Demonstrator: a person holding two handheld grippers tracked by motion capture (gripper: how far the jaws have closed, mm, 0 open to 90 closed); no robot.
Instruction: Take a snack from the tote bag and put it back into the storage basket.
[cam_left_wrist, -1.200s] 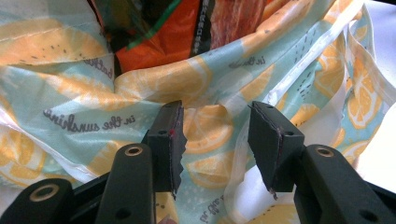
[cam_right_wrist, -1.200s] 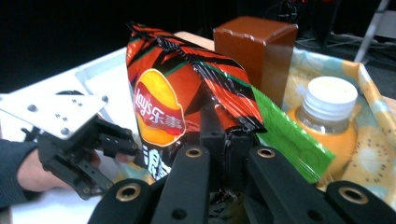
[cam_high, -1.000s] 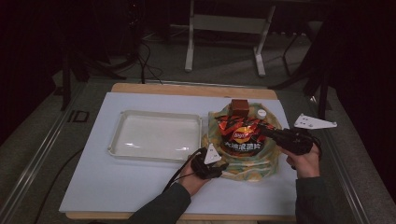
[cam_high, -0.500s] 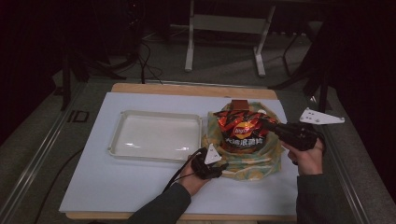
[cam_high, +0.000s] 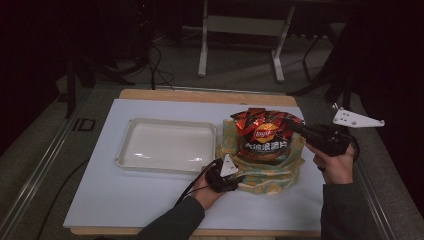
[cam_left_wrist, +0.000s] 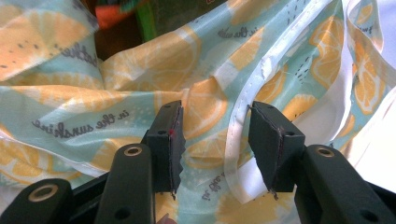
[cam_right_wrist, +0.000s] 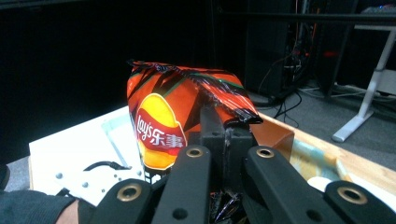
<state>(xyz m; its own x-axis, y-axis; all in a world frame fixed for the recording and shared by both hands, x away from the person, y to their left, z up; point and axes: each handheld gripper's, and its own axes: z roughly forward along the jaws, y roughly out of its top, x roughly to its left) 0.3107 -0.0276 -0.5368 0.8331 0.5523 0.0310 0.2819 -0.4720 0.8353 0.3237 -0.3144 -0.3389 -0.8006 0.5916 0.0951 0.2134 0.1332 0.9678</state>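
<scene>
A red-orange Lay's chip bag (cam_high: 265, 137) stands upright, lifted partly out of a lemon-print cloth bag (cam_high: 270, 172) on the white table. My right gripper (cam_high: 296, 128) is shut on the chip bag's top seal; in the right gripper view the jaws (cam_right_wrist: 225, 135) pinch the crimped edge of the chip bag (cam_right_wrist: 163, 116). My left gripper (cam_high: 239, 180) rests at the cloth bag's front left edge. In the left gripper view its jaws (cam_left_wrist: 215, 135) stand apart over the lemon-print cloth (cam_left_wrist: 140, 70), with a white hem (cam_left_wrist: 243, 140) running between them.
A shallow white tray (cam_high: 125, 150) lies left of the cloth bag, nothing in it. A brown box (cam_right_wrist: 275, 135) sits behind the chip bag. Orange and green packets (cam_left_wrist: 116, 11) show inside the cloth bag. Table legs and cables stand beyond the far edge.
The right gripper has risen with the chip bag, drawing it higher out of the cloth bag. The left gripper has kept still at the cloth bag's edge.
</scene>
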